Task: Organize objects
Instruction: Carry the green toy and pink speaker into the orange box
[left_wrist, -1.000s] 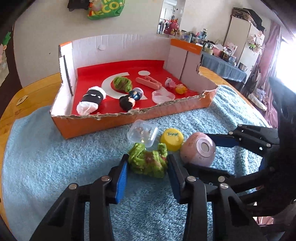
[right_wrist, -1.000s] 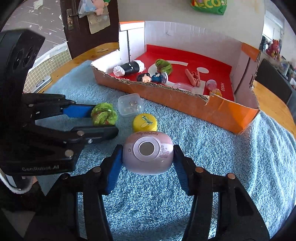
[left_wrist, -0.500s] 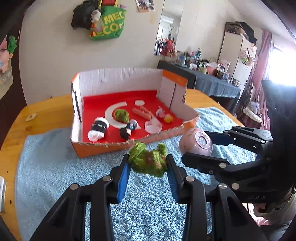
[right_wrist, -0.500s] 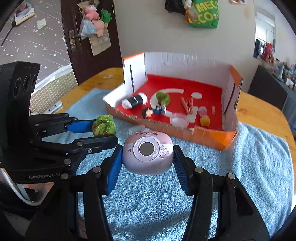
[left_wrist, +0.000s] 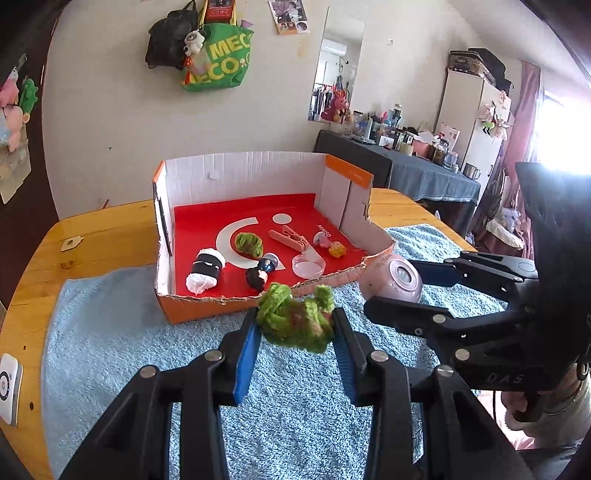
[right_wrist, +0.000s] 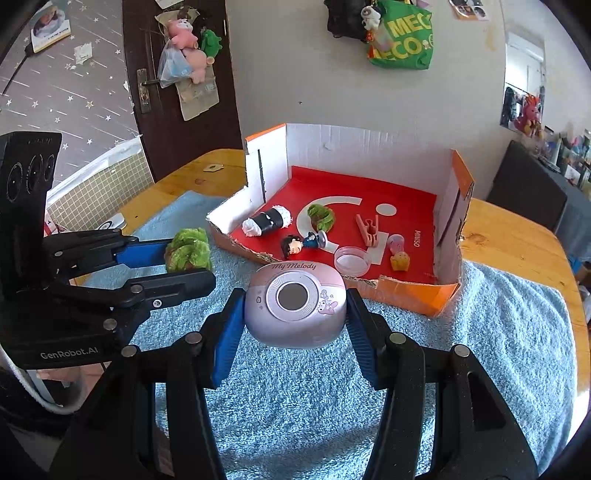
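Left wrist view: left gripper (left_wrist: 295, 332) clamps green fuzzy toy (left_wrist: 295, 321). Right wrist view alone shows "My Melody" lettering on pink speaker (right_wrist: 295, 306), clamped in right gripper (right_wrist: 295, 317).

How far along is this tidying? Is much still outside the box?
Several toys already lie in the box. Both claws are loaded: the left claw grips a green fuzzy toy, the right claw a pink case. Both still need dropping in; nothing else shows on the towel.
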